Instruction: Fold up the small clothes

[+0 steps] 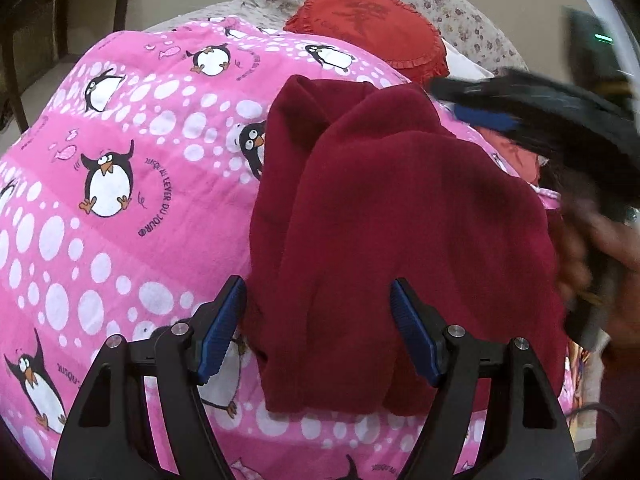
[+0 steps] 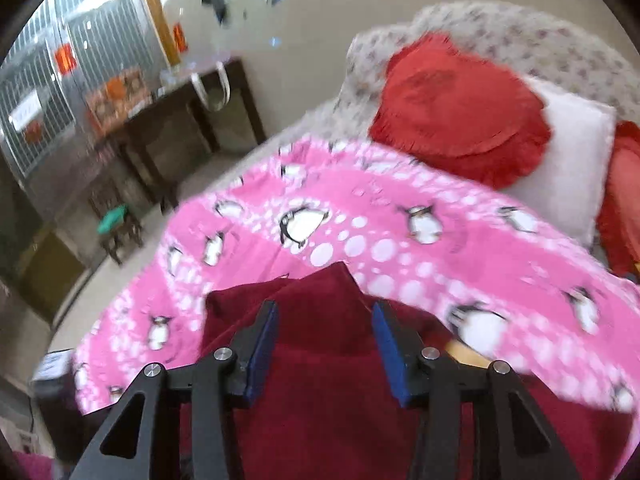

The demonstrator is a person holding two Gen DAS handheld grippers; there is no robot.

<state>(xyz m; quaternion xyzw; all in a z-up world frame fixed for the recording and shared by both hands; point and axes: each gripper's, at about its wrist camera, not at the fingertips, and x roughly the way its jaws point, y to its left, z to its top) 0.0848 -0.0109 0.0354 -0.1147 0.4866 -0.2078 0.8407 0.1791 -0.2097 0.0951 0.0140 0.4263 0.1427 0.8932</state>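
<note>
A dark red fleece garment point(image 1: 400, 220) lies folded over itself on a pink penguin-print blanket point(image 1: 120, 140). In the left wrist view my left gripper point(image 1: 318, 284) hovers over the garment's near edge, jaws wide open, with nothing pinched between the blue pads. My right gripper point(image 1: 540, 108) shows as a dark blur at the garment's far right, a hand point(image 1: 600, 248) behind it. Seen from the right wrist, the right gripper point(image 2: 325, 306) stands open above the garment point(image 2: 320, 400), and no cloth is caught between its pads.
A red frilled cushion point(image 2: 460, 108), a white pillow point(image 2: 572, 168) and floral bedding point(image 1: 460, 8) lie beyond the blanket point(image 2: 400, 248). Off the bed's left side stand a dark wooden table point(image 2: 180, 120) and a small stool point(image 2: 116, 220) on a pale floor.
</note>
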